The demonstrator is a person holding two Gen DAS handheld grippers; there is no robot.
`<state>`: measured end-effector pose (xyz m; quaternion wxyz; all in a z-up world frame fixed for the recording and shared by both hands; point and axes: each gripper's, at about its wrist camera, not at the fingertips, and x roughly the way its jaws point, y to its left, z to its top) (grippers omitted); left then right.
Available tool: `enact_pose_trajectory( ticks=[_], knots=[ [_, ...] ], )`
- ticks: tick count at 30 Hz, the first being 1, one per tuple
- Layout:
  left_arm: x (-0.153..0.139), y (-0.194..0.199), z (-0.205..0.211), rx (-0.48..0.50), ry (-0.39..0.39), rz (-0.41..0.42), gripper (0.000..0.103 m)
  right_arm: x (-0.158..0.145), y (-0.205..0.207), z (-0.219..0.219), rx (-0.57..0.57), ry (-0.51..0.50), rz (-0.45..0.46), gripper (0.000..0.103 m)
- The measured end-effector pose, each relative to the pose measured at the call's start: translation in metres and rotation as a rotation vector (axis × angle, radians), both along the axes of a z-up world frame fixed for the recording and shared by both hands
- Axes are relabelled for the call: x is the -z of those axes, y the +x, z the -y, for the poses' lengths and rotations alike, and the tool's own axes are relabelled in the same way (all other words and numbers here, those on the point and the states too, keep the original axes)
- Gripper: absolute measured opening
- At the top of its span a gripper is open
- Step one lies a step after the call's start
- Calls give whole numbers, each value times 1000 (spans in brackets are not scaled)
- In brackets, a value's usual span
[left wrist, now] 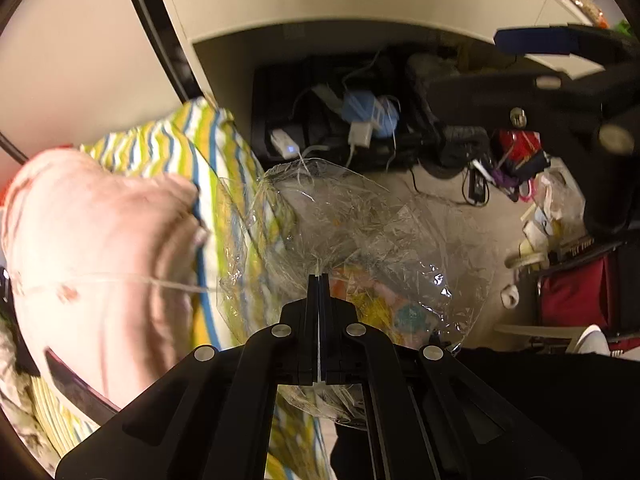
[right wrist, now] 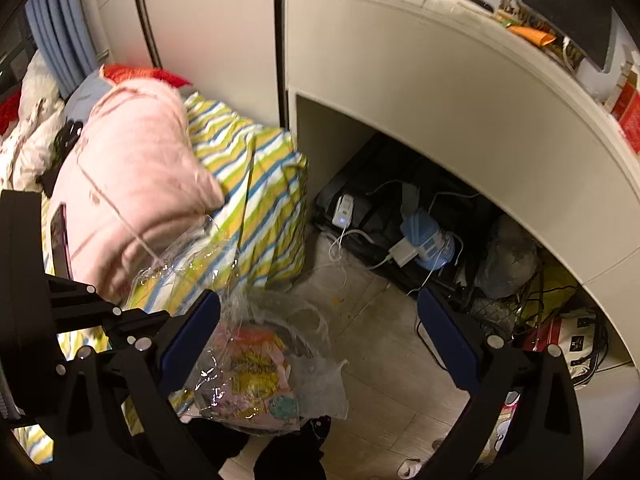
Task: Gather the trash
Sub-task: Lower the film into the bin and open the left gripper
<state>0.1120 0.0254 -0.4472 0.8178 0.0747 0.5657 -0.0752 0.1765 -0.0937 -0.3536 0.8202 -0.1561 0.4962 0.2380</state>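
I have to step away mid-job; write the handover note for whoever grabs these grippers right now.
Left gripper: shut on the clear plastic bag, pinching its crumpled film.
Right gripper: open, empty, blue pads wide apart above the floor.
The bag hangs beside the striped bedding and already holds colourful wrappers.
Done: some trash bagged.
Left: small white scraps lie on the floor near the red bag; collect them, probably with the right gripper.

The bed is on the left, with a pillow on top. The bench is on the right, with chargers under it on the floor. The plastic bag hangs beside the bed.
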Motion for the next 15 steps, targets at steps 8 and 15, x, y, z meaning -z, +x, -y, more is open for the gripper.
enact_pose_trajectory(
  ticks=[8, 15],
  knots=[
    [59, -19, 8, -19, -5, -92, 0, 56, -17, 3, -58, 6, -30, 96],
    [114, -32, 10, -23, 1, -160, 0, 111, -26, 2, -99, -26, -77, 96]
  ],
)
